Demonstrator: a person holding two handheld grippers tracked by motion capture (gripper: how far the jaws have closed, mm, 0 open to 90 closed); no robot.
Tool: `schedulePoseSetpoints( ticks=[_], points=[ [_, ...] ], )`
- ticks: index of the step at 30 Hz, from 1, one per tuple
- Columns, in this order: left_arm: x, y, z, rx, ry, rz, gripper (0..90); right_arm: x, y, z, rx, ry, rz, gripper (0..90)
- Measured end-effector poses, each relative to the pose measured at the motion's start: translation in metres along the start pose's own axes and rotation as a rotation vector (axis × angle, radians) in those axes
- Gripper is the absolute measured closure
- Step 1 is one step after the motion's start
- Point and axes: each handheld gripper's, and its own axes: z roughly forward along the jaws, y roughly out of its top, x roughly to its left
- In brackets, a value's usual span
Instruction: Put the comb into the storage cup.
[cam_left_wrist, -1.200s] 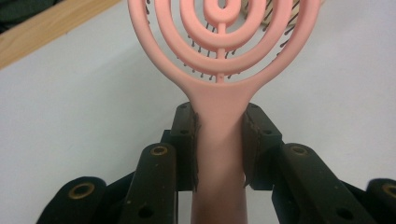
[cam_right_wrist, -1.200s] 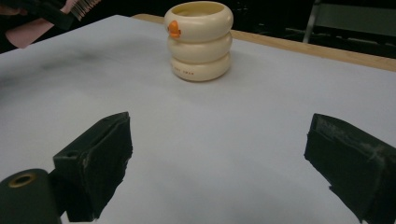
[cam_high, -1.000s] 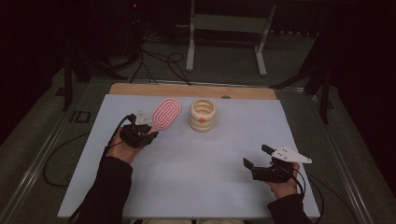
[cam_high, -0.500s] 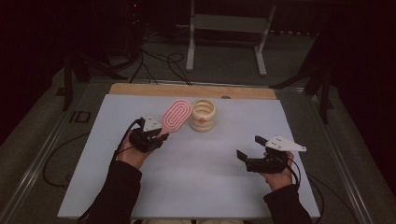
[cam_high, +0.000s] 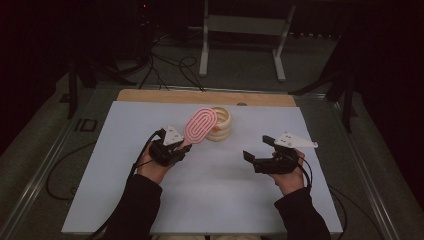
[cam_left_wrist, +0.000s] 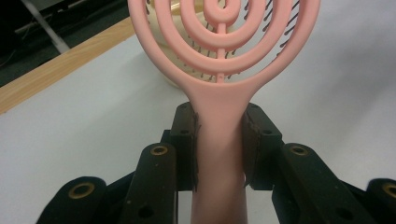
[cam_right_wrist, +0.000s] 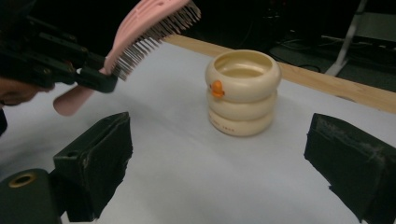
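Observation:
A pink hairbrush (cam_high: 201, 125) with a looped oval head is held by its handle (cam_left_wrist: 219, 126) in my left gripper (cam_high: 179, 147), which is shut on it. The brush hangs above the table, head tilted up, bristles facing down (cam_right_wrist: 154, 28). Its head overlaps the left side of a cream ringed cup (cam_high: 224, 122) in the high view. The cup (cam_right_wrist: 243, 93) stands upright with a small orange duck on its side. My right gripper (cam_high: 257, 148) is open and holds nothing, to the right of the cup, pointing at it (cam_right_wrist: 219, 154).
A white sheet (cam_high: 215, 200) covers the table, with a wooden strip (cam_high: 150, 96) along its far edge. Cables (cam_high: 165, 60) and a metal stand (cam_high: 240, 30) are on the floor beyond. A person's dark sleeves enter from the bottom.
My left gripper has carried the brush rightward until its head reaches the cup. My right gripper has moved left and forward toward the cup.

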Motion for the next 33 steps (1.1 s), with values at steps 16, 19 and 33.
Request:
schedulePoseSetpoints(
  ticks=[16, 19, 33],
  points=[
    [-0.023, 0.012, 0.011, -0.044, -0.021, 0.017, 70.4, 0.009, 0.019, 0.027, 0.000, 0.059, 0.028, 7.6],
    [-0.027, 0.013, 0.012, -0.052, -0.024, 0.019, 70.4, 0.010, 0.021, 0.034, 0.006, 0.073, 0.042, 7.6],
    [-0.041, 0.015, 0.018, -0.059, -0.045, 0.046, 70.4, 0.014, 0.028, 0.059, 0.048, 0.160, 0.129, 9.1]
  ],
)
